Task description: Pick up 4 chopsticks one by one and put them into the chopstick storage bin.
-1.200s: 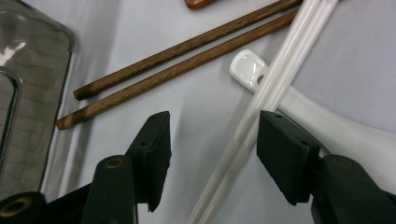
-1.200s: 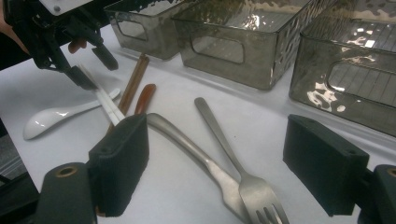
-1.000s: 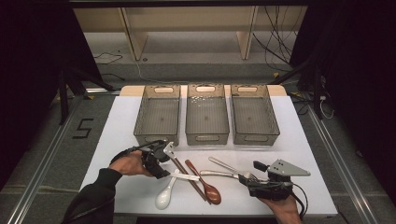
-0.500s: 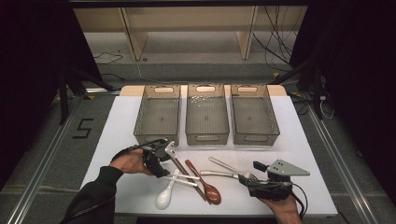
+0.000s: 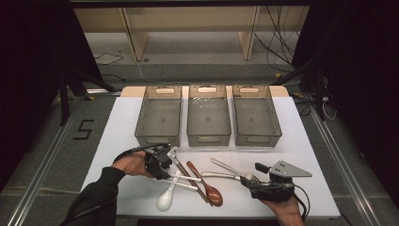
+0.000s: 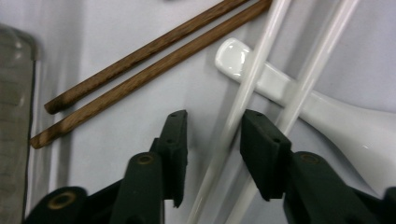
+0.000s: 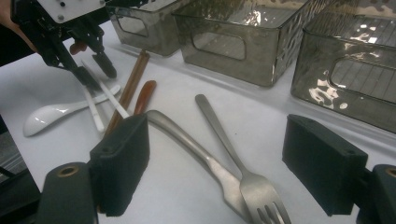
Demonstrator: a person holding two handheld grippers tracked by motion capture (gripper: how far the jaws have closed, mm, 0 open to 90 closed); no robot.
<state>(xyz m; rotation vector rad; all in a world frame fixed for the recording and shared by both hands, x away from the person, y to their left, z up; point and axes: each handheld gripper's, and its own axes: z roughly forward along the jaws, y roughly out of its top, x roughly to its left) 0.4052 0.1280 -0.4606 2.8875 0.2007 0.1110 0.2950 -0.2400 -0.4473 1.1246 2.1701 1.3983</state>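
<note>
Two white chopsticks [image 6: 243,100] lie crossed over the handle of a white spoon [image 6: 327,116] near the table's [image 5: 301,141] front edge, and the left gripper [image 6: 214,135] is down over them. Its jaws have just been closing: one stick runs up between them, the other passes under the right-hand jaw, but a gap remains at each pad, so nothing is pinched yet. Just beside lie two brown chopsticks [image 6: 140,70], side by side and apart from the jaws. From above, the left gripper [image 5: 162,162] sits at the left end of the cutlery, the spoon's [image 5: 167,197] bowl toward the person and a brown spoon [image 5: 209,190] to its right. The right gripper [image 7: 215,163] rests low on the table with jaws spread wide and empty; two forks [image 7: 233,163] lie between them, tines toward the camera. Three grey bins [image 5: 208,117] stand in a row behind.
</note>
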